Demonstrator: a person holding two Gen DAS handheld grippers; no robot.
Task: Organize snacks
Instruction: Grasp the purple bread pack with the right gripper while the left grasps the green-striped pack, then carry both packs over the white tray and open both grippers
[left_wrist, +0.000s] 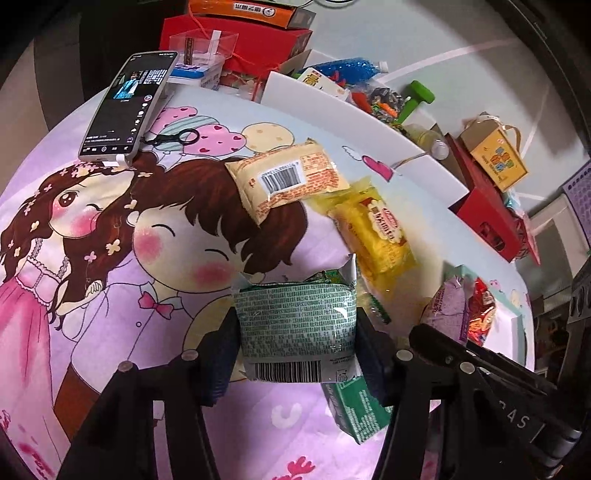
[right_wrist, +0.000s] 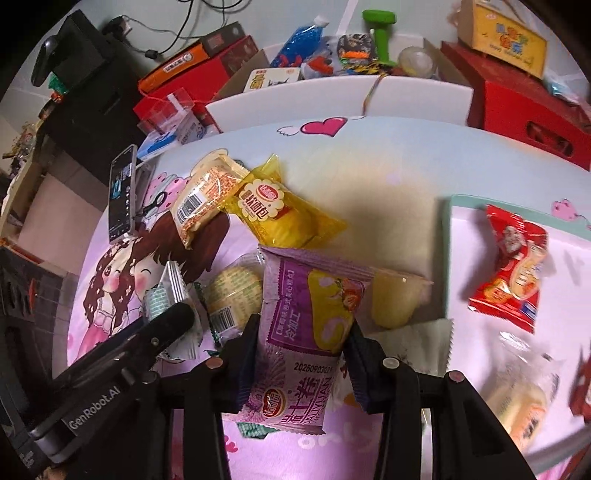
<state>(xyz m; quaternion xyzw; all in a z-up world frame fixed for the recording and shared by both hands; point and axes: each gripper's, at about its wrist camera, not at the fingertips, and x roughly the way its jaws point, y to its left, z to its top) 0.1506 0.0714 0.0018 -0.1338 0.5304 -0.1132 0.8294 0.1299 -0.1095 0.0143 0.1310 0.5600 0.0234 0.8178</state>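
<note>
Right wrist view shows the purple snack packet (right_wrist: 303, 332) clamped between the pads of the right hand-held gripper (right_wrist: 301, 365), held just above the cartoon-printed cloth (right_wrist: 110, 266); its wrapper reads "2025090302" above a partly readable line, "ALIYUAN". Left wrist view shows the left hand-held gripper (left_wrist: 295, 332) gripping the green-and-white snack packet (left_wrist: 295, 325) by both sides, barcode end toward the camera, over the same cloth. Beyond them lie a yellow bread packet (right_wrist: 284, 214) and a cream packet (right_wrist: 203, 199) with a barcode label, touching each other. A red packet (right_wrist: 513, 266) lies apart on a white tray (right_wrist: 458, 258) with a pale green rim. A phone (left_wrist: 129, 107) stands propped at the cloth's far edge. Printing on the left hand-held gripper's body reads "GenRobot.AI". Behind are red boxes (right_wrist: 524, 110) and a yellow carton (right_wrist: 506, 37).
</note>
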